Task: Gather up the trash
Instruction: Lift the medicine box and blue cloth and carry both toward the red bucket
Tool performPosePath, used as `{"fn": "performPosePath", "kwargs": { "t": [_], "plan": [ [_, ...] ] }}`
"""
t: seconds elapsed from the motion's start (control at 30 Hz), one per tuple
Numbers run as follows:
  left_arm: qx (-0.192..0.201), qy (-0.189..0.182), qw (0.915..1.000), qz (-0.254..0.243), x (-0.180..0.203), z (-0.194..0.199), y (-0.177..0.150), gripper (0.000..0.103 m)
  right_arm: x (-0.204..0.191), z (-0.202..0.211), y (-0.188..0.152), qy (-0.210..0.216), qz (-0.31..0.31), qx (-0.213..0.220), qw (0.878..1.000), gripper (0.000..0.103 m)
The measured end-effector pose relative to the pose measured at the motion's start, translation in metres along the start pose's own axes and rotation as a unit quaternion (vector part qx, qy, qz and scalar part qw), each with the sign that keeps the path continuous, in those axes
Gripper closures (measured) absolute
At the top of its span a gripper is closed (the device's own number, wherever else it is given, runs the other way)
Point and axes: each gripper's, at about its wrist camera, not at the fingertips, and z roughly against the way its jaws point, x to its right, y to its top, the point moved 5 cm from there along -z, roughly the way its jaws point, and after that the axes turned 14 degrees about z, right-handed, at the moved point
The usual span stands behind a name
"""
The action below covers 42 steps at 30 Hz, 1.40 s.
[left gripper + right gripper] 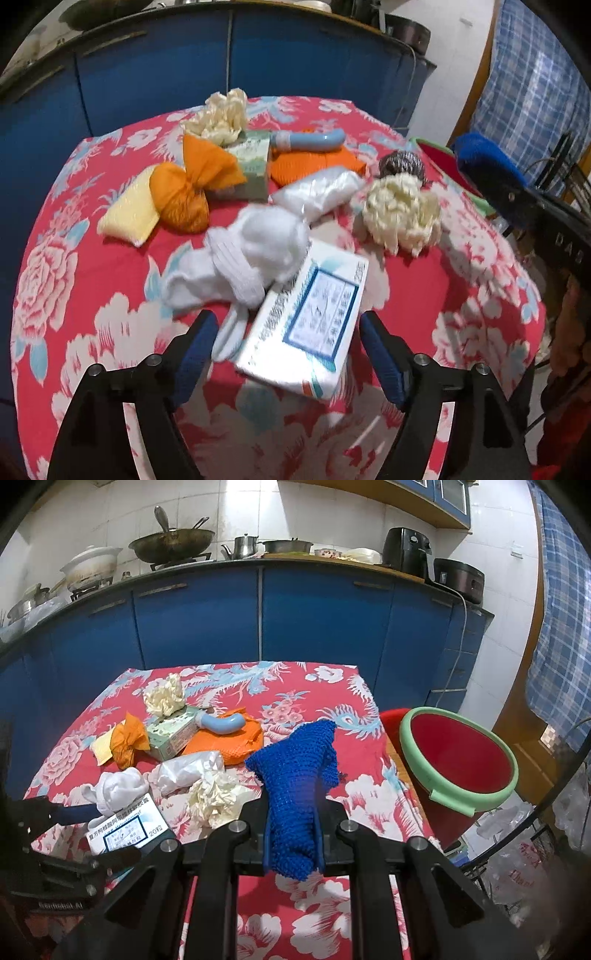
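Observation:
My left gripper (288,332) is open low over the flowered tablecloth (92,280), pointing steeply down. A white medicine box (310,317) lies between its blue pads, which stand clear of it, and a white sock (229,258) lies just beyond. In the right wrist view the left gripper (98,832) straddles the same box (125,830). My right gripper (295,834) is shut on a blue knitted cloth (295,775), held above the table's right side. A red bin with a green rim (424,775) stands to the right of the table.
Strewn on the table are crumpled cream paper (402,218), a clear plastic bag (317,192), an orange bag (188,192), a yellow sponge (125,218), a green carton (251,162), a blue tube (310,140), an orange cloth (317,164) and a steel scourer (402,162). Blue cabinets (314,627) stand behind.

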Motion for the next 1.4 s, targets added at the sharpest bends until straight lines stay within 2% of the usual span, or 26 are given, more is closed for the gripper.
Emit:
{"fn": "performPosePath", "kwargs": {
  "t": [0.03,0.07,0.13,0.2,0.43,0.63,0.77,0.87,1.0,1.07,1.27,1.4],
  "plan": [
    [0.003,0.004,1.0000,-0.005,0.002,0.000,-0.003,0.025,0.000,-0.001,-0.001,0.001,-0.001,-0.001,1.000,0.084],
    [0.002,0.008,0.9999,-0.009,0.003,0.000,-0.005,0.037,-0.001,-0.001,-0.001,0.001,-0.001,-0.001,1.000,0.084],
    [0.000,0.018,0.9995,-0.024,0.007,0.004,-0.010,0.042,-0.001,-0.001,-0.002,0.002,-0.001,-0.002,1.000,0.084],
    [-0.005,0.009,0.9996,-0.027,0.009,0.009,-0.014,0.049,0.000,0.000,-0.002,0.002,-0.002,0.000,1.000,0.084],
    [0.004,-0.035,0.9984,-0.043,0.029,0.039,-0.022,0.050,0.005,0.000,-0.004,0.003,-0.012,0.002,1.000,0.084],
    [0.021,-0.065,0.9970,-0.037,0.038,0.059,-0.006,0.050,0.009,0.006,-0.002,0.001,-0.012,0.013,1.000,0.084],
    [0.026,-0.072,0.9969,-0.016,0.032,0.055,0.009,0.049,0.015,0.007,-0.003,-0.004,-0.018,0.014,1.000,0.084],
    [0.046,-0.061,0.9970,-0.009,0.029,0.053,0.018,0.049,0.018,0.005,-0.006,-0.004,-0.022,0.012,1.000,0.084],
    [0.048,-0.090,0.9947,-0.010,0.036,0.055,0.024,0.049,0.021,0.002,-0.010,-0.005,-0.026,0.004,1.000,0.084],
    [0.058,-0.088,0.9942,-0.022,0.043,0.058,0.027,0.049,0.024,0.002,-0.011,-0.008,-0.028,0.003,1.000,0.084],
    [0.097,-0.129,0.9865,-0.029,0.059,0.084,0.045,0.049,0.036,0.003,-0.010,-0.018,-0.037,0.006,0.999,0.084],
    [0.109,-0.148,0.9827,-0.024,0.066,0.092,0.064,0.049,0.040,0.005,-0.006,-0.021,-0.039,0.011,0.999,0.084]
  ]
}}
